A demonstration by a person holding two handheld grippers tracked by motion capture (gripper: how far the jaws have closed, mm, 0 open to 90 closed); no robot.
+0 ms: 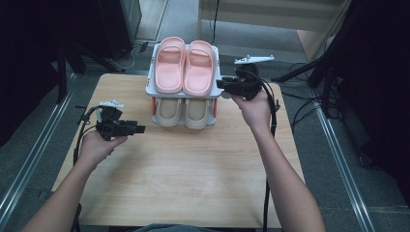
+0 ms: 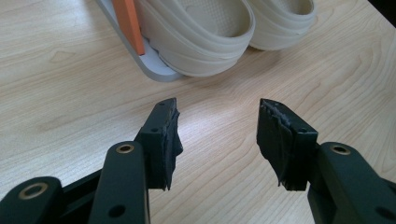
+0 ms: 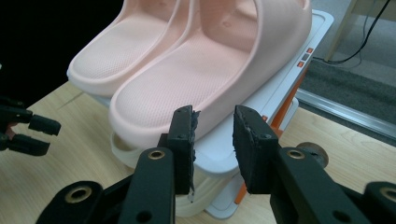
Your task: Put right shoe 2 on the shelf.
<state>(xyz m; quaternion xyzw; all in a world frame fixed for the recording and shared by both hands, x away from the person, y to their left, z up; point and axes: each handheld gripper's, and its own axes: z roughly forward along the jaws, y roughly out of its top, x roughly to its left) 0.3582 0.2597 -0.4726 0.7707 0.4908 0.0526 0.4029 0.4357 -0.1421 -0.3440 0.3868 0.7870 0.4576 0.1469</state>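
A white two-tier shoe rack stands at the table's far middle. Two pink slippers lie on its top shelf, and two beige slippers sit below. My right gripper is at the top shelf's right front corner. Its jaws are open, with the shelf edge and the nearer pink slipper just beyond my right gripper. My left gripper hovers left of the rack, low over the table. It is open and holds nothing. A beige slipper lies ahead.
The wooden table stretches bare from the rack to the near edge. An orange post rises from the rack's grey base. Metal floor rails run along both sides. Stand legs and cables sit at the back right.
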